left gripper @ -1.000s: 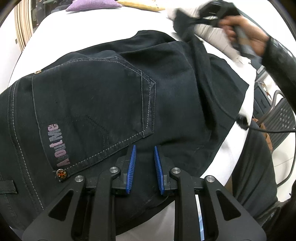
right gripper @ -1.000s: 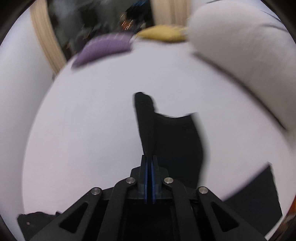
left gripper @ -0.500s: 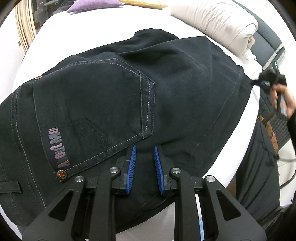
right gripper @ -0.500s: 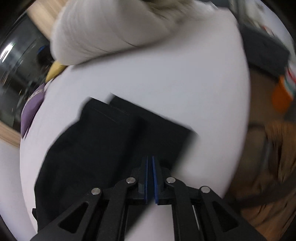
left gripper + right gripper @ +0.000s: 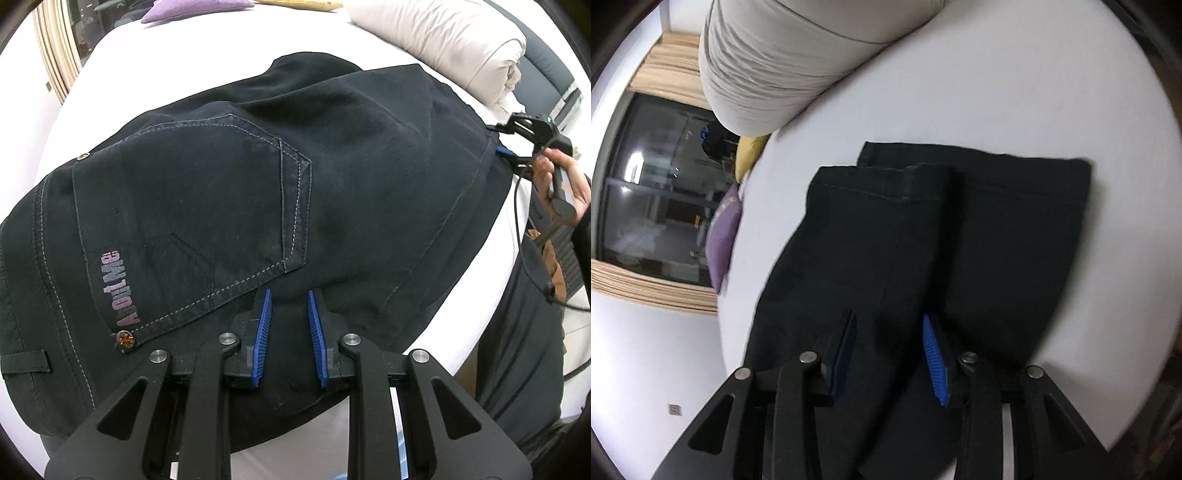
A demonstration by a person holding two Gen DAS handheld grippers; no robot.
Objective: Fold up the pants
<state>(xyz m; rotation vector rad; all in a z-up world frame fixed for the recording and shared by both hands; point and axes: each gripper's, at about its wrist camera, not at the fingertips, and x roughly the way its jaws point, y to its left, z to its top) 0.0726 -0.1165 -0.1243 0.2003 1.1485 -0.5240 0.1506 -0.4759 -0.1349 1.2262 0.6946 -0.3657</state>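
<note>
Dark navy pants (image 5: 332, 166) lie folded on a white bed (image 5: 177, 55), back pocket with an "About Me" print facing up. My left gripper (image 5: 288, 295) is open and empty, hovering just above the seat below the pocket. In the right wrist view the leg ends (image 5: 886, 229) lie side by side, hems away from me. My right gripper (image 5: 888, 317) is open over the legs and holds nothing. It also shows in the left wrist view (image 5: 502, 138) at the pants' right edge, held by a hand.
A rolled beige duvet (image 5: 443, 40) lies along the far right of the bed and shows in the right wrist view (image 5: 798, 51). A purple cushion (image 5: 724, 236) and a yellow cushion (image 5: 750, 151) sit at the bed's far end by a dark window (image 5: 657, 184).
My right gripper carried the pant leg across to the right, laid it down, then opened and let go. My left gripper has stayed in place, open.
</note>
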